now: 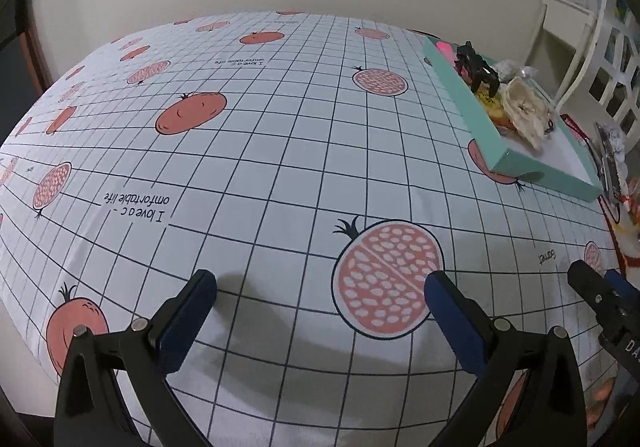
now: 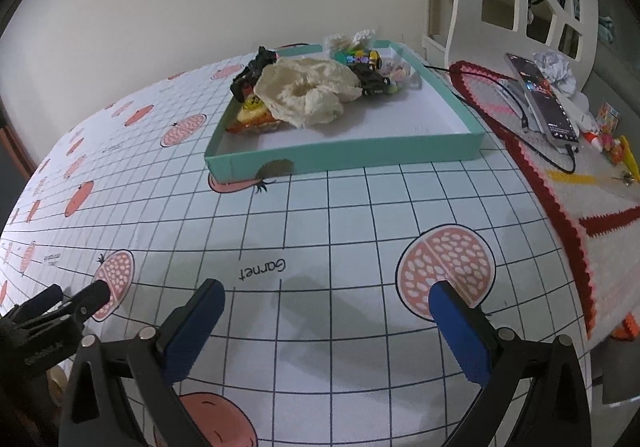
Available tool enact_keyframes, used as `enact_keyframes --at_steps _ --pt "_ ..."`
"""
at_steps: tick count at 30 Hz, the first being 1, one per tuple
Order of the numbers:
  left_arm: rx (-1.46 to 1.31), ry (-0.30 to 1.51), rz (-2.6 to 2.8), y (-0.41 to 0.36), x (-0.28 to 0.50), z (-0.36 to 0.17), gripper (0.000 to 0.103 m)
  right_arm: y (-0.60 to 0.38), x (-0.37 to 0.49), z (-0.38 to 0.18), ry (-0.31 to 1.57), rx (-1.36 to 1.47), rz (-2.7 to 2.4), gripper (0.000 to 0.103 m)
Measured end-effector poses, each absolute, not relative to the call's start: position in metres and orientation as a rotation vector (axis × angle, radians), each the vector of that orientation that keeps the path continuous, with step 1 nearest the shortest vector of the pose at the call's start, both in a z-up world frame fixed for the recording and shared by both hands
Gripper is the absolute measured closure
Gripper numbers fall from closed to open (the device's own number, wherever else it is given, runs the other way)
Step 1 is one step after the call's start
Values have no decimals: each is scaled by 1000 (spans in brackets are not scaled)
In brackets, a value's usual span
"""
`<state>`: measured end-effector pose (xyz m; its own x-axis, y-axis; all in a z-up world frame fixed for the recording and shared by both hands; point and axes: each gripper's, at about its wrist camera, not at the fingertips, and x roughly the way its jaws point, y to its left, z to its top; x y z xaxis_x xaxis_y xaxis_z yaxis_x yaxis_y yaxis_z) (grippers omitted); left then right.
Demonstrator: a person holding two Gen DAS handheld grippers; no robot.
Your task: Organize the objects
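While the left gripper (image 1: 320, 311) hangs low over the worktop (image 1: 280, 151), its fingers (image 1: 188, 323) are spread wide with nothing between them; the teal tray (image 1: 472, 115) sits well ahead and off to their right, a black toy (image 1: 478, 67) and a cream scrunchie (image 1: 524, 111) heaped inside.

From the right wrist, the right gripper (image 2: 326, 327) is equally released and empty, the tray straight ahead of its fingers. The pile looks soft and tangled, crowding the far end. I'd judge the sensible move is a slow approach over the near wall, picking one item cleanly.
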<state>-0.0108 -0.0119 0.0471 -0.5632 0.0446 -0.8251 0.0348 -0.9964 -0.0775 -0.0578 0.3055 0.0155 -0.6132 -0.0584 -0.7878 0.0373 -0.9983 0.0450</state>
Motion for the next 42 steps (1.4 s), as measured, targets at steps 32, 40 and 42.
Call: enact_keyframes --at_steps 32,40,42 --pt "-1476 -45 2809 -12 -12 43 0 304 -58 1 69 1363 -2823 0" --pt "-1470 -47 2818 -12 -12 42 0 304 -58 1 69 1363 -2823 0" --pt "-1470 -46 2817 -12 -12 42 0 304 -58 1 70 1363 -2822 0"
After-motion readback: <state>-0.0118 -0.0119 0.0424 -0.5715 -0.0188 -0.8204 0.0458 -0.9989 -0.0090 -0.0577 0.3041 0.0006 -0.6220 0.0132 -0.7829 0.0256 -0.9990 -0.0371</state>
